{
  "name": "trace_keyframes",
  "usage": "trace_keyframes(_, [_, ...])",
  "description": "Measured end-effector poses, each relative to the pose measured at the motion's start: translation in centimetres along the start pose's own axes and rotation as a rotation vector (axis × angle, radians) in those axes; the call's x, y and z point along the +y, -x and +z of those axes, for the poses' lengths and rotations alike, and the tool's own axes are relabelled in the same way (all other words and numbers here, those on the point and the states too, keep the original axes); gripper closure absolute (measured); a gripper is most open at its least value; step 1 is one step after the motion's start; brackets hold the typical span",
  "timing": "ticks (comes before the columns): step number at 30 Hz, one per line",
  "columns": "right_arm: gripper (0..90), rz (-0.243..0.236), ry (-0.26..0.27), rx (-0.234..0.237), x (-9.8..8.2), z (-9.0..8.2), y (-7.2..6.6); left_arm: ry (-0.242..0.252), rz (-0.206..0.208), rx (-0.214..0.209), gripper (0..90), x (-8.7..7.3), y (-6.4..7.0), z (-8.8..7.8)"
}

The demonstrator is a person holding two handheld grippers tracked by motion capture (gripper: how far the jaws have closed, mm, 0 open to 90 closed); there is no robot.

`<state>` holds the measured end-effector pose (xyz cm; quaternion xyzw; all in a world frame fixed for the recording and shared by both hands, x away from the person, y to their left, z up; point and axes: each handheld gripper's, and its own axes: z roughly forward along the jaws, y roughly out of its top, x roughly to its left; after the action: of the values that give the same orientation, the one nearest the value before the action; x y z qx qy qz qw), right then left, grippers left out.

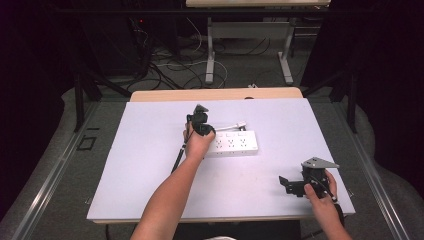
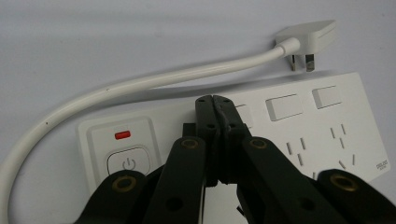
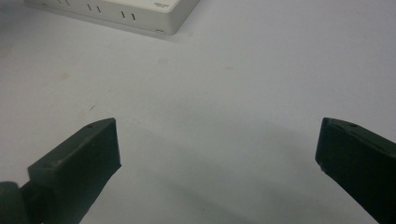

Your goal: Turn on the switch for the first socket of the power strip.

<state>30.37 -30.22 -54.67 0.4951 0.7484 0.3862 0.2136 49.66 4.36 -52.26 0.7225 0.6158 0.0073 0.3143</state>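
Near the counter's (image 1: pixel 150 150) centre lies a white strip (image 1: pixel 235 144), its cord (image 2: pixel 140 86) curling to a plug (image 2: pixel 308 37) at its 12 o'clock. Left tool (image 2: pixel 215 100) sits over its 9 o'clock end, jaws pressed together, empty. Right tool (image 3: pixel 217 144), at 4 o'clock, gapes wide, empty.

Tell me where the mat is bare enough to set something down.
The mat is bare left of the left gripper, and in front between the power strip and the right gripper. It is crowded mid-table: the left gripper sits shut over the strip, with the cord and plug just behind.
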Motion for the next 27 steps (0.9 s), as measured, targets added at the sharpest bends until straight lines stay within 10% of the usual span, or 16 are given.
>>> trace_keyframes(27, [0.0,0.007,-0.001,-0.001,-0.01,0.08,0.04,0.010,-0.015,0.018,90.0,0.10,-0.28,-0.32])
